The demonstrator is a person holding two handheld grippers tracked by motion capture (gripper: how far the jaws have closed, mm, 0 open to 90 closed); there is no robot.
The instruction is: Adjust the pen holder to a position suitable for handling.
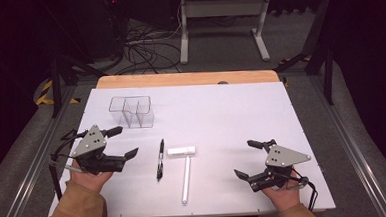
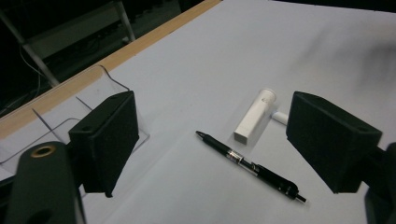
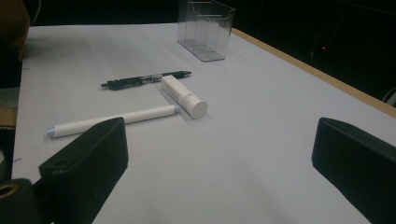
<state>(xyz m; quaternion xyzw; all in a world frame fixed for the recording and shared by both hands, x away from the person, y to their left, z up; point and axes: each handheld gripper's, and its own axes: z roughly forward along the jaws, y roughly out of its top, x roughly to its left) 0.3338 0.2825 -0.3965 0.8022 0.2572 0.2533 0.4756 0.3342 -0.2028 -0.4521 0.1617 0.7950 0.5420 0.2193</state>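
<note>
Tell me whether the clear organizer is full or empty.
Empty: the organizer stands upright, and the table shows through all its compartments.

1. Left gripper view: the clear organizer (image 2: 88,100), at 9 o'clock, is partly hidden behind the gripper's own jaw.
2. Same view: the thin white stick (image 2: 279,117) is mostly covered by the other jaw at 3 o'clock.
3. Right gripper view: print on the short white tube (image 3: 183,97) is too small to read.

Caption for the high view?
Both grippers, left and right, open beside pen, two white sticks and clear organizer.
</note>
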